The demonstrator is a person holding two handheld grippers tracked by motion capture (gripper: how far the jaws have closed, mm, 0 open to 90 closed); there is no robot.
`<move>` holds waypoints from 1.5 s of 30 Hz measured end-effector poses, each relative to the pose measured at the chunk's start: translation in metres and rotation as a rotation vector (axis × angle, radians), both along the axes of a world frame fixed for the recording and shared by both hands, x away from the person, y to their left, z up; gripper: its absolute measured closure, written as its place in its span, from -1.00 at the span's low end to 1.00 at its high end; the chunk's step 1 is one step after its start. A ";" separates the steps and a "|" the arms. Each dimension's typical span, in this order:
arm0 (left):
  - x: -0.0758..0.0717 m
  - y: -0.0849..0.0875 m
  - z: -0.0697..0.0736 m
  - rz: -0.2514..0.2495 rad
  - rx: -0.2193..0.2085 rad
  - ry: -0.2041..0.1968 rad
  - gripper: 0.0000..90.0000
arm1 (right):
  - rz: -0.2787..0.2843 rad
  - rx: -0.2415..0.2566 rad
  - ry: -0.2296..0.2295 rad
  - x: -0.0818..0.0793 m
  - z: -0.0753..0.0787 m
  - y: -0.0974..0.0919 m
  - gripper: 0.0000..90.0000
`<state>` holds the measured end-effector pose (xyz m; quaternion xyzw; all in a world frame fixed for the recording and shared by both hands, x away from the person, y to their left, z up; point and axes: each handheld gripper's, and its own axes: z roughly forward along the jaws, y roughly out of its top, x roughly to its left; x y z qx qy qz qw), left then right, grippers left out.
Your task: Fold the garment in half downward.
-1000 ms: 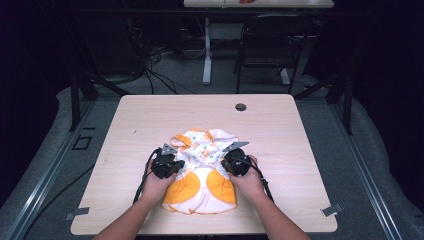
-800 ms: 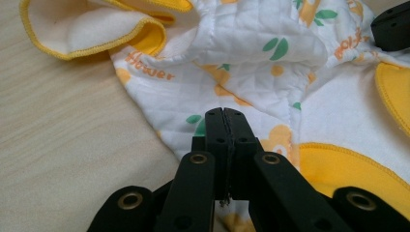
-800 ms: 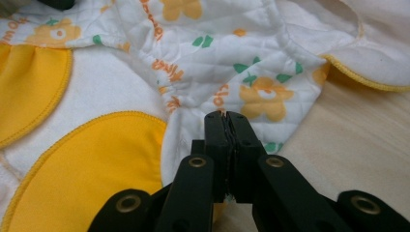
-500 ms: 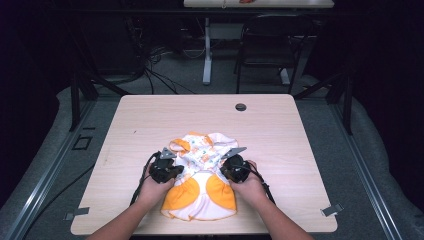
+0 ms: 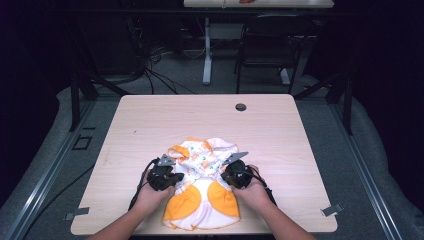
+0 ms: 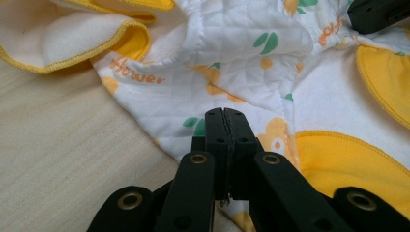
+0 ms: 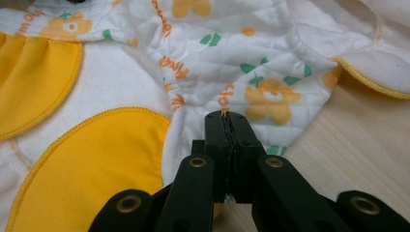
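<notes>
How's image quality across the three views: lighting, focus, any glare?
High view: table evenly lit, surroundings fall to near black, whole frame slightly soft, no glare. Left gripper view: garment bright and sharp, left claw at the bottom edge a bit soft, soft shadow under the yellow-trimmed fold. Right gripper view: similar diffuse light, print crisp, right claw matte, no hotspots.

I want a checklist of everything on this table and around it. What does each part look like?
Surface: pale wooden table, round dark grommet at the far edge.
Job's things: white quilted baby garment with yellow patches and flower print, rumpled, near the front edge.
Clutter: nothing seen.
Grippers: left gripper and right gripper, jaws closed on the garment's cloth.
Cables: black cable beside the left hand.
Surroundings: dark chair, floor cables.
</notes>
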<state>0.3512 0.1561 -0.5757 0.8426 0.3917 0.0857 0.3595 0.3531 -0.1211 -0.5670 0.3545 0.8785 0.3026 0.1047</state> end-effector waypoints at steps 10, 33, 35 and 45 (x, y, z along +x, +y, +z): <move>-0.002 -0.001 0.002 -0.016 0.015 0.008 0.98 | 0.024 -0.008 0.012 -0.003 0.001 0.003 0.94; 0.053 -0.009 0.034 0.014 0.003 -0.029 0.28 | 0.005 0.067 -0.039 0.047 0.033 0.009 0.17; 0.059 -0.011 0.037 0.009 0.008 -0.031 0.26 | -0.016 0.065 -0.037 0.059 0.036 0.010 0.17; 0.086 -0.017 0.042 0.013 -0.006 -0.030 0.30 | -0.063 0.039 -0.010 0.085 0.034 0.010 0.50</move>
